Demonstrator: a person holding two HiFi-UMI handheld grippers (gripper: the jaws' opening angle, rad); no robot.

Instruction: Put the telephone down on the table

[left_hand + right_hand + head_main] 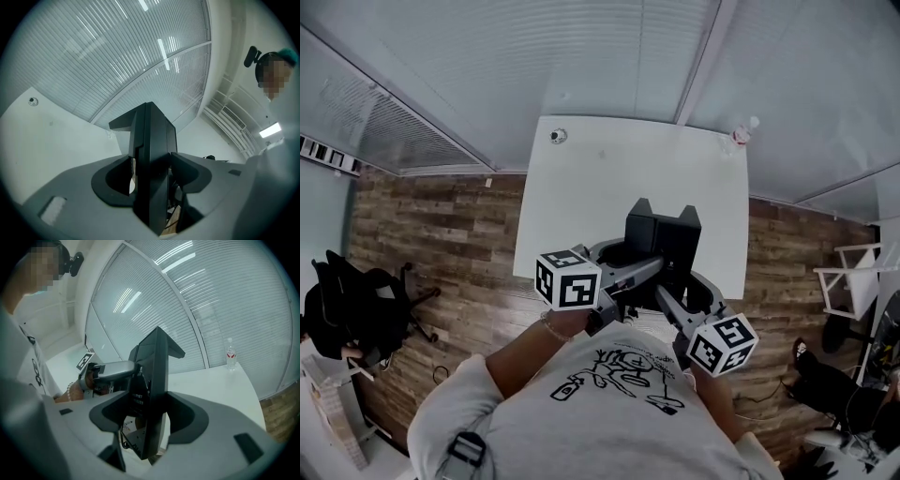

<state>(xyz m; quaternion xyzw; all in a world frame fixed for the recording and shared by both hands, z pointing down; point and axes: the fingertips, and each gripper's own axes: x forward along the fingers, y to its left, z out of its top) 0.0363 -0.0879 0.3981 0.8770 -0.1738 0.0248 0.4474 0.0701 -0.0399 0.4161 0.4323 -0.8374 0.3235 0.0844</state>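
One telephone point(662, 234), apparently airborne, clamped by left tongs point(151, 171), right tongs point(149, 420).

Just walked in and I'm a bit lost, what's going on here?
A person is carrying a black telephone clamped between two tools: the left hand-held gripper grips one side and the right hand-held gripper grips the other. The telephone is held up at the near edge of the white table and has not yet been set down. A bottle stands at the table's far right corner.
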